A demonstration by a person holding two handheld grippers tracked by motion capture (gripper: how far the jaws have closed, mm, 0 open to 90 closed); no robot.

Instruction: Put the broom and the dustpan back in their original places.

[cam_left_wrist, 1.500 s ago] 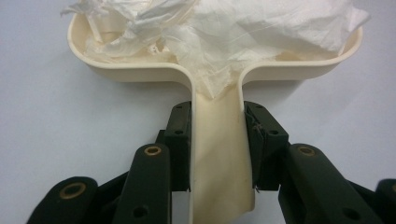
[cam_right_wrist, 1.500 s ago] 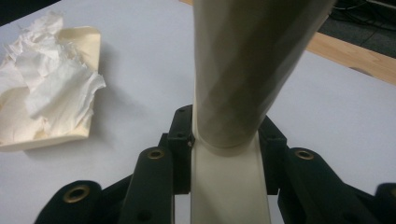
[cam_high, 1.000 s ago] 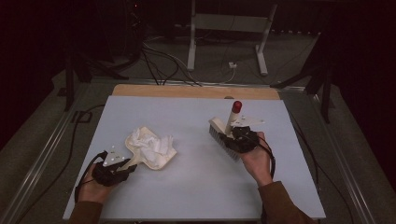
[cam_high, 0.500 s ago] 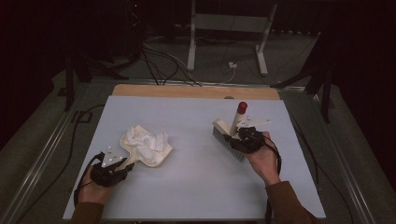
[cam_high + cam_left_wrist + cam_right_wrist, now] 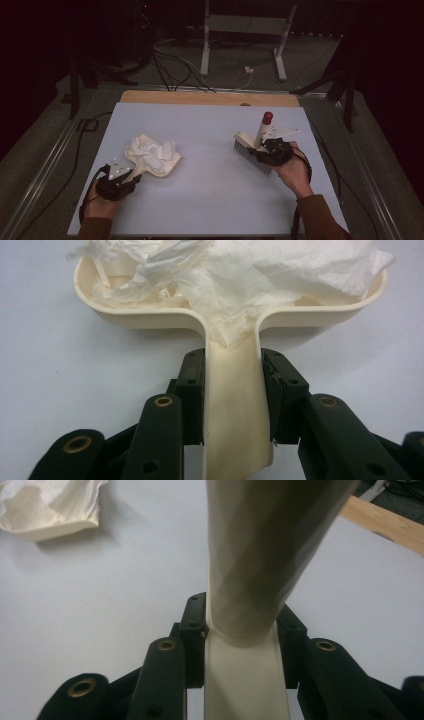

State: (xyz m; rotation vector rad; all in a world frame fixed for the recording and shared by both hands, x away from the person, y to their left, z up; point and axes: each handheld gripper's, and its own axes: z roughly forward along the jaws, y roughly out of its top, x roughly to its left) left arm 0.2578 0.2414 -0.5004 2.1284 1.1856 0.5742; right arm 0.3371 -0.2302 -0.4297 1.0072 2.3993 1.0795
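Note:
A cream dustpan (image 5: 159,167) lies on the left of the white table (image 5: 210,200), heaped with crumpled white tissue paper (image 5: 150,150). My left gripper (image 5: 120,180) is shut on the dustpan's flat handle (image 5: 234,405), one jaw on each side of it. The tissue paper (image 5: 240,275) spills over the dustpan's rim (image 5: 150,317). At the right, my right gripper (image 5: 270,150) is shut on a cream hand brush (image 5: 248,146) with grey bristles and a red-tipped handle (image 5: 267,118). The brush handle (image 5: 260,580) rises straight up between the jaws. The dustpan (image 5: 45,505) lies far off at the upper left.
A wooden strip (image 5: 210,98) runs along the table's far edge. Beyond it are cables (image 5: 170,65) on the floor and a metal stand (image 5: 245,45). Metal rails (image 5: 45,165) flank the table.
My right gripper has carried the brush rightward and slightly toward the near edge. My left gripper has drawn the dustpan a little toward the near left.

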